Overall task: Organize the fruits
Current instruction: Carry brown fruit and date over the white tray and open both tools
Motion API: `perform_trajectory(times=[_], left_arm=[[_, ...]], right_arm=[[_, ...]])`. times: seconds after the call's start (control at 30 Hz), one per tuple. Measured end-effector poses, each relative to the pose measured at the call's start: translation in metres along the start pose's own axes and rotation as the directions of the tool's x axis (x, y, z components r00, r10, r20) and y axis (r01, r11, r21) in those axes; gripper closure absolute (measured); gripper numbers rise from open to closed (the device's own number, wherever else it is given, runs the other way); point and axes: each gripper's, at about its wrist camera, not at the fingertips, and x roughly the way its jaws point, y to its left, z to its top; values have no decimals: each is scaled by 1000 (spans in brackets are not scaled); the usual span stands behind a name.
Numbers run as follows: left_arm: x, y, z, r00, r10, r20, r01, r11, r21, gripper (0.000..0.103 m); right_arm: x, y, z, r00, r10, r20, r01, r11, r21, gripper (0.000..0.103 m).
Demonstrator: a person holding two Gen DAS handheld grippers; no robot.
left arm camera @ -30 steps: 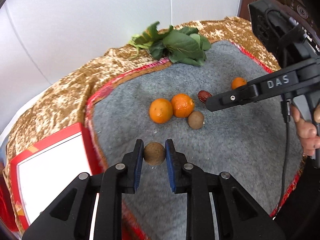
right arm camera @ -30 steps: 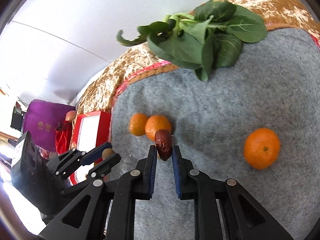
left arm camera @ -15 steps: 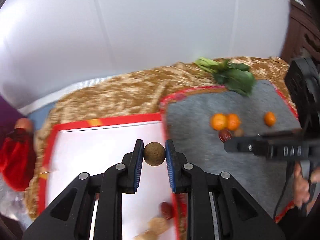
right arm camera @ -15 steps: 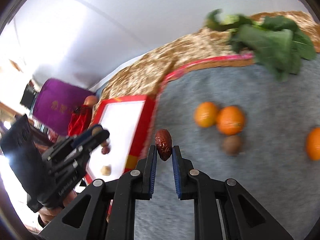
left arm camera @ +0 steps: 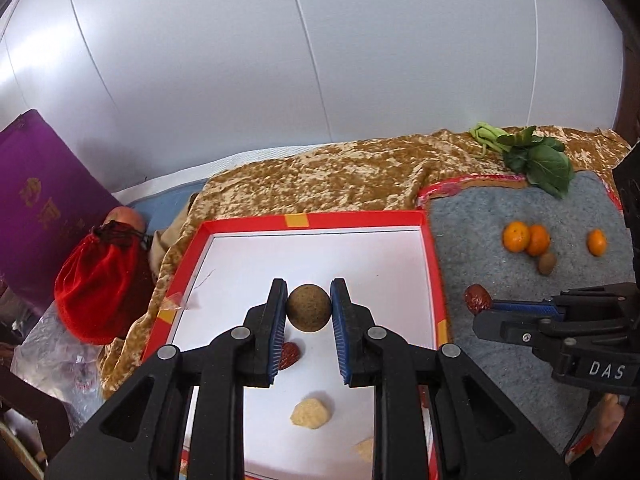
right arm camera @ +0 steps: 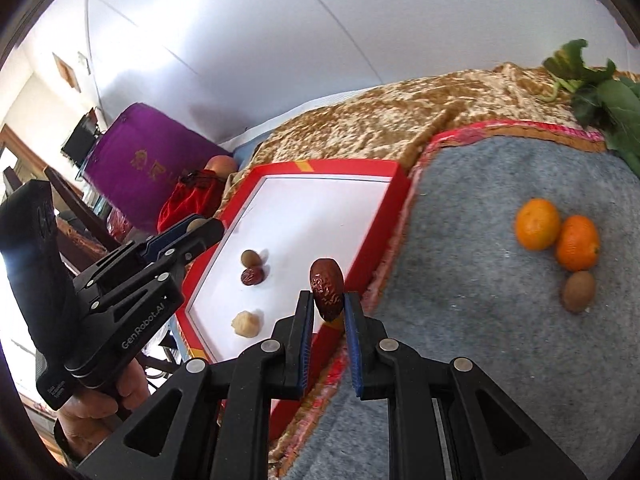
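Observation:
My left gripper [left arm camera: 309, 309] is shut on a round brown fruit [left arm camera: 309, 308] and holds it above the white floor of the red-rimmed tray [left arm camera: 320, 222]. My right gripper [right arm camera: 326, 305] is shut on a red date [right arm camera: 326, 289] over the tray's right rim [right arm camera: 372, 240]; it also shows in the left wrist view [left arm camera: 478, 299]. In the tray lie a red date [right arm camera: 252, 276], a small brown fruit [right arm camera: 251, 257] and a pale peeled fruit [right arm camera: 245, 323]. On the grey mat [right arm camera: 480, 340] lie two oranges [right arm camera: 537, 224] [right arm camera: 577, 243], a brown fruit [right arm camera: 579, 291] and a third orange [left arm camera: 596, 242].
Leafy greens [left arm camera: 532, 158] lie at the mat's far edge on a gold cloth [left arm camera: 340, 176]. A red pouch [left arm camera: 98, 284] and a purple box [left arm camera: 40, 208] stand left of the tray. A white wall is behind.
Both grippers have swung left from the grey mat toward the tray, each carrying its fruit. The left one now hangs over the tray, the right one at its rim.

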Motion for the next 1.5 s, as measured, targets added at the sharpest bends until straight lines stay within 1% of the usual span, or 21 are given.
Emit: perform_trajectory(times=[0.13, 0.27, 0.37, 1.0, 1.3, 1.43, 1.5], left_arm=[[4, 3, -2, 1000, 14, -13, -14, 1000, 6, 83], [7, 4, -3, 1000, 12, -26, -12, 1000, 4, 83], [11, 3, -4, 999, 18, -35, -18, 1000, 11, 83], [29, 23, -12, 994, 21, -108, -24, 999, -28, 83], [35, 26, -12, 992, 23, -124, -27, 999, -32, 83], [46, 31, -13, 988, 41, -152, -47, 998, -36, 83], [53, 36, -14, 983, 51, -174, -60, 997, -47, 83]], right_arm=[[9, 9, -6, 1000, -12, -16, 12, 999, -32, 88], [16, 15, -11, 999, -21, -25, 19, 998, -54, 88], [17, 17, -12, 1000, -15, -26, 13, 998, -60, 88], [17, 20, -13, 1000, -28, 3, 29, 996, -86, 88], [48, 34, -10, 999, -32, -24, 30, 994, -102, 88], [70, 41, -10, 997, -19, -74, 12, 995, -94, 88], [83, 41, -9, 995, -29, -99, 21, 996, -82, 88]])
